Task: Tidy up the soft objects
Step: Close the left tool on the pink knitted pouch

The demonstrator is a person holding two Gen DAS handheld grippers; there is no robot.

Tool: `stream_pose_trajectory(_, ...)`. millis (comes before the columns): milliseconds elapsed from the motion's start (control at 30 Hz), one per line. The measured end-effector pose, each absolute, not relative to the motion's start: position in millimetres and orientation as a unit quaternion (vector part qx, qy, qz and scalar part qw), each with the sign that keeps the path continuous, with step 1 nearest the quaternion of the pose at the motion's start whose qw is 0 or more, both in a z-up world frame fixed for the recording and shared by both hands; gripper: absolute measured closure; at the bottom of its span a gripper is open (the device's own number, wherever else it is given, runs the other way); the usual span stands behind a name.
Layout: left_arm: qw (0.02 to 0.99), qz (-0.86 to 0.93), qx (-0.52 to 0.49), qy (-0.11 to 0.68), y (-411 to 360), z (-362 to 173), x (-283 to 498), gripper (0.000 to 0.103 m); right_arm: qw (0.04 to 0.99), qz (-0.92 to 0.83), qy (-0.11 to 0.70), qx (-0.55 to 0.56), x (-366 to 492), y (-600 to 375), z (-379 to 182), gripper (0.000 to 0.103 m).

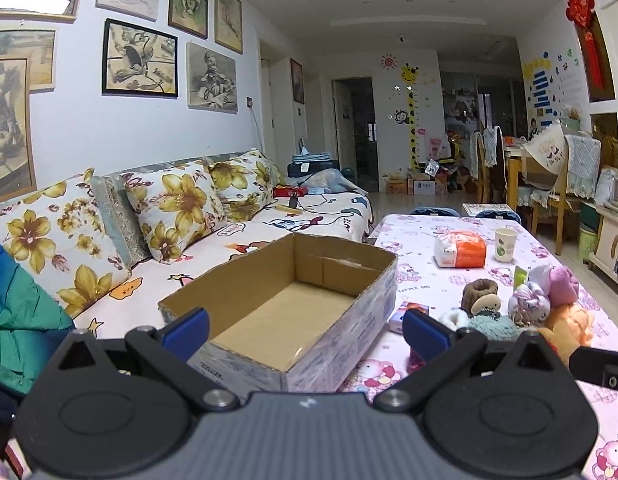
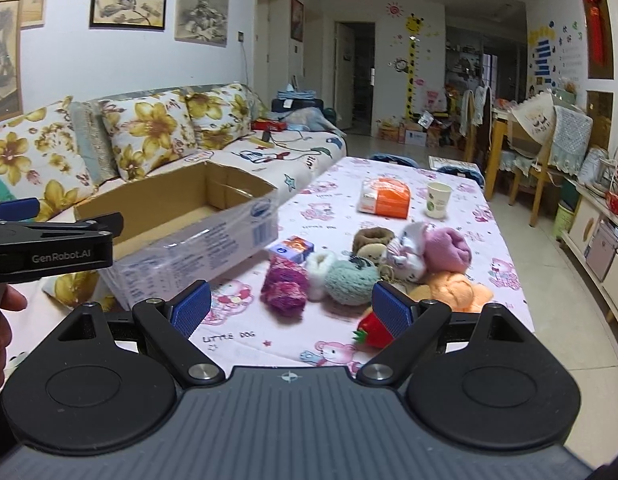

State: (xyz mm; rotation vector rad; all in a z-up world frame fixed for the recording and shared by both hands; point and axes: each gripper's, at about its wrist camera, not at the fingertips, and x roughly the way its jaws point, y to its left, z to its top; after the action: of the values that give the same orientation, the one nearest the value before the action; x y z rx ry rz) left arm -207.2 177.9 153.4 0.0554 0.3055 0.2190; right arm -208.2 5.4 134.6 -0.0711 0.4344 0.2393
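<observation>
An empty cardboard box (image 1: 277, 312) (image 2: 177, 216) stands at the table's left side. My left gripper (image 1: 305, 332) hovers open just in front of it, nothing between its blue pads. A heap of soft things lies right of the box: a purple knitted sock (image 2: 285, 288), a teal fluffy ball (image 2: 349, 282), a white fluffy bootie (image 2: 319, 268), a brown plush slipper (image 2: 371, 242), a pink rolled sock (image 2: 449, 250), an orange plush (image 2: 453, 286) and a red strawberry toy (image 2: 373, 330). My right gripper (image 2: 291, 312) is open above the table, short of the purple sock.
A pink cartoon tablecloth (image 2: 389, 196) covers the table. On it stand a tissue pack (image 2: 385, 198), a paper cup (image 2: 437, 200) and a small blue box (image 2: 291, 249). A flowered sofa (image 1: 109, 240) runs along the left. Chairs (image 2: 549, 152) stand at the far right.
</observation>
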Motion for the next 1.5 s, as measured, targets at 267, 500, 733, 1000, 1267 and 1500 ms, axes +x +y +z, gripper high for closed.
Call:
stream_pose_trajectory(267,0.981,0.109,0.032,0.158,175,146,-199,0.001,0.969,0.128,0.209,-0.022,-191,-5,125,0.0)
stream_pose_trajectory(500,0.982,0.075,0.043,0.167,158,129,-183,0.001,0.972,0.088,0.217,0.01,-167,-41,88,0.0)
stream_pose_trajectory(733,0.98,0.008,0.072,0.186,121,102,-155,0.001,0.963,0.047,0.256,0.071,-128,-98,41,0.0)
stream_pose_trajectory(1000,0.972,-0.051,0.105,0.204,93,65,-103,0.001,0.95,0.058,0.28,0.127,-100,-121,17,0.0)
stream_pose_trajectory(1267,0.967,-0.081,0.078,0.228,93,44,-52,0.002,0.937,0.057,0.31,0.151,-65,-121,9,0.0)
stream_pose_trajectory(1500,0.963,-0.074,0.059,0.253,97,34,-21,0.008,0.941,0.037,0.314,0.12,-45,-106,6,0.0)
